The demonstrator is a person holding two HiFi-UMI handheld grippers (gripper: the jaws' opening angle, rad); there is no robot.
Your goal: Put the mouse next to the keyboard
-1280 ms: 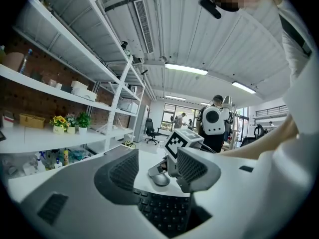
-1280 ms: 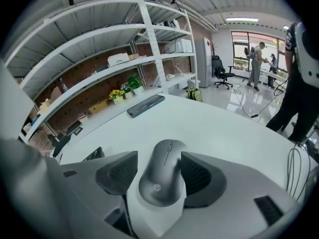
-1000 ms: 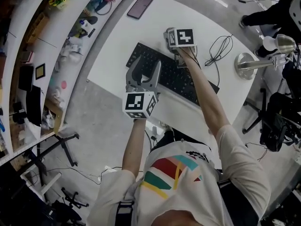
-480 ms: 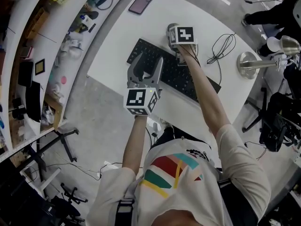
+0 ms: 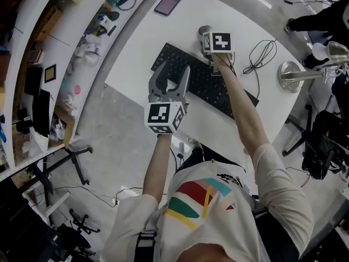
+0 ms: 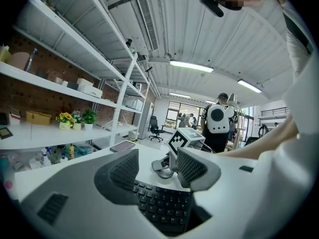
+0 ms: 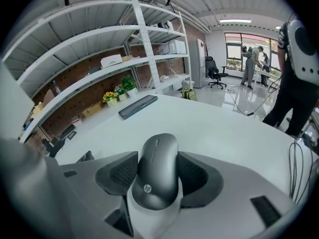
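Note:
A grey mouse [image 7: 157,183] sits between the jaws of my right gripper [image 7: 158,167], which is shut on its sides. In the head view this gripper [image 5: 205,36] holds the mouse [image 5: 204,31] over the white table [image 5: 163,37], just beyond the far long edge of the black keyboard [image 5: 204,86]. My left gripper [image 5: 171,76] hovers open over the keyboard's near left part with nothing between its fingers. From the left gripper view, the keyboard [image 6: 162,208] lies below the open left gripper [image 6: 156,169], with the right gripper's marker cube [image 6: 186,137] beyond it.
A dark phone [image 5: 169,1] lies at the table's far left corner and also shows in the right gripper view [image 7: 138,106]. A coiled cable [image 5: 259,55] and a metal desk lamp [image 5: 297,72] stand to the right. Shelves [image 5: 65,42] run along the left. People stand in the background.
Both grippers keep nearly the same places over the table. The right one still holds the mouse. Only the head camera's view has drifted slightly.

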